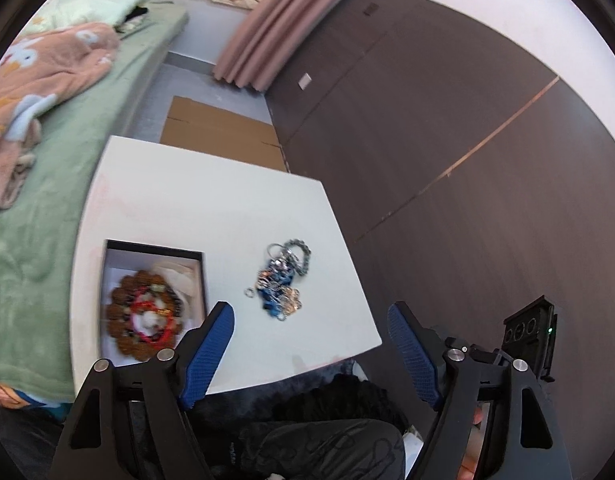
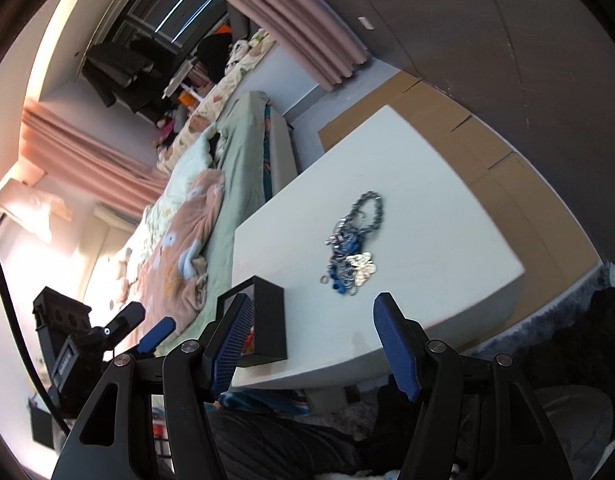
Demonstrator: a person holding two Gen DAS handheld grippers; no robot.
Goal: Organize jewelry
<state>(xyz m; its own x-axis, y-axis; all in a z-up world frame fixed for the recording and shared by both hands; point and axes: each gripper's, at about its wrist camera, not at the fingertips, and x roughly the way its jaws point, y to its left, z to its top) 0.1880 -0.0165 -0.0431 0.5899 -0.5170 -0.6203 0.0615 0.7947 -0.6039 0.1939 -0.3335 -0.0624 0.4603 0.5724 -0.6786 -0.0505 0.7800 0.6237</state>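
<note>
A tangled pile of jewelry [image 1: 281, 282], silver chains with blue and gold pieces, lies on the white table [image 1: 211, 200]; it also shows in the right wrist view [image 2: 353, 250]. A small silver ring [image 1: 248, 292] lies beside it. A black box [image 1: 155, 300] with a white inside holds brown and red bead bracelets at the table's left; its dark side shows in the right wrist view [image 2: 267, 320]. My left gripper [image 1: 309, 312] is open and empty above the table's near edge. My right gripper [image 2: 311, 304] is open and empty, short of the pile.
A bed with a green sheet [image 1: 47, 208] and a pink blanket [image 1: 39, 84] runs along the table's left. Flat cardboard [image 1: 219, 132] lies on the floor beyond the table. A dark wall [image 1: 447, 140] stands to the right. Dark clothing [image 1: 327, 420] lies below the grippers.
</note>
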